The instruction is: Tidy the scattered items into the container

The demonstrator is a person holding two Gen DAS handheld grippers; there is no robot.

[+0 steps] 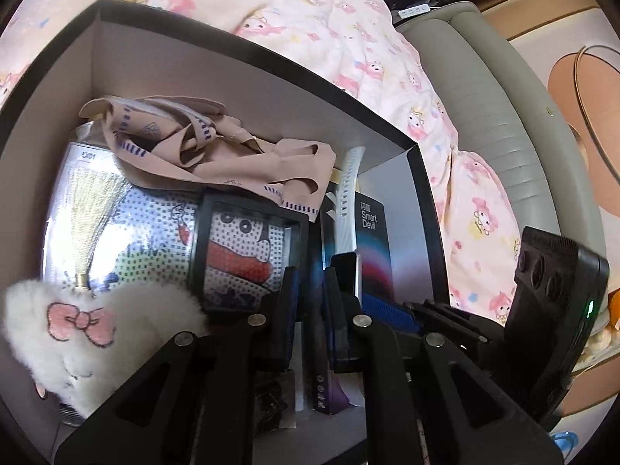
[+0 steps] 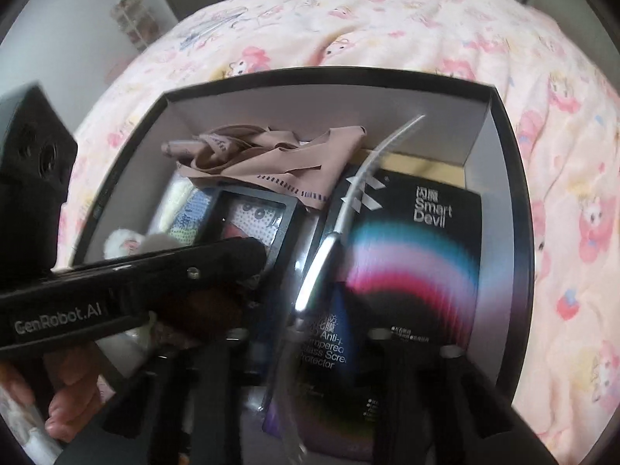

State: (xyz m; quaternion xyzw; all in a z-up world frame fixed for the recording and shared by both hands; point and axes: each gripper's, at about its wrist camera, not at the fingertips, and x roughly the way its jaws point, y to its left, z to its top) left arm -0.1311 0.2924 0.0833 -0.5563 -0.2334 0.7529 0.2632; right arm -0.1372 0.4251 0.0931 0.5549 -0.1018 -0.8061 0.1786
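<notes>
**Watch may snag or slip as it goes into the crowded box**

The left gripper (image 1: 310, 283) has its jaws nearly pressed together, pinching what looks like the dark body of a white-strapped wristwatch (image 1: 346, 209), whose strap stands up against the box's inner wall. The right gripper (image 2: 306, 333) sits just behind the same watch; motion blur hides its fingertips, so I cannot tell whether its jaws are spread or closed.

The watch already hangs inside the black cardboard box with pale lining (image 1: 240, 77), above the black "Smart Devil" screen-protector package (image 2: 422, 255). Released from here, it could slide off that slick package or wedge edge-on beside the black-framed bead picture (image 1: 248, 248).

The tan strappy garment (image 1: 217, 155) lies loose nearby, and a withdrawing finger could hook it. The white fluffy bow-embroidered plush (image 1: 93, 333) crowds the left gripper. The box rests on a soft pink cartoon-print bed quilt (image 2: 387, 31), so pressing down could tip it.
</notes>
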